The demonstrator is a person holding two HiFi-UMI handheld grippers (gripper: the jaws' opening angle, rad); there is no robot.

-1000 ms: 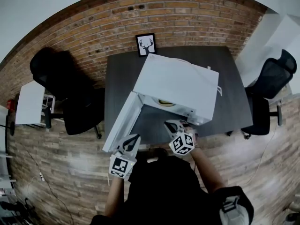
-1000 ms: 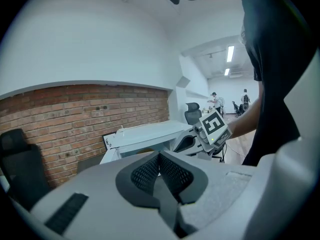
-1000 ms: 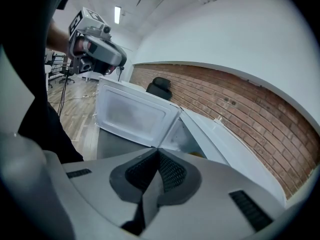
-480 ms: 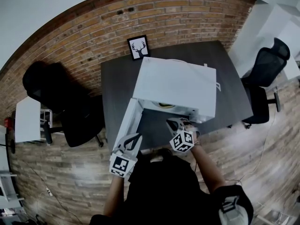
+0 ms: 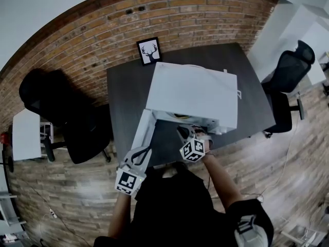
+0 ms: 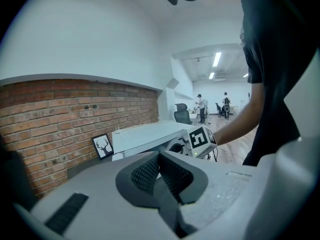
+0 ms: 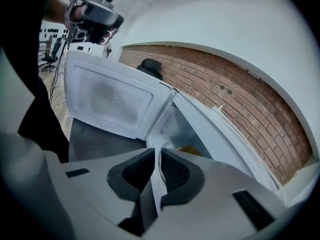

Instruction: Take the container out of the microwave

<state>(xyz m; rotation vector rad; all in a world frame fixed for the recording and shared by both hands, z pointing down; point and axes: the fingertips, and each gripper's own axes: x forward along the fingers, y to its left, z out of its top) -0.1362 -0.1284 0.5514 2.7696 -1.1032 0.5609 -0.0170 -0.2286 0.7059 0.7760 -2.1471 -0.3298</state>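
A white microwave (image 5: 193, 94) stands on the dark table (image 5: 123, 96), its door (image 5: 141, 138) swung wide open to the left. Only a yellowish edge of the container (image 5: 181, 116) shows inside; in the right gripper view the container (image 7: 192, 149) peeks out just past the jaws. My right gripper (image 5: 186, 134) hovers at the mouth of the cavity. Its jaws are shut but for a thin slit, with nothing between them. My left gripper (image 5: 138, 156) hangs by the door's outer edge, off the table, jaws shut and empty.
A framed deer picture (image 5: 149, 51) leans on the brick wall behind the microwave. Black office chairs stand at the left (image 5: 61, 107) and the right (image 5: 288, 71) of the table. A white stand (image 5: 25, 133) sits at the far left.
My right gripper has edged forward and slightly left, closer to the microwave opening. The left gripper has barely moved. The head camera shifted a little.
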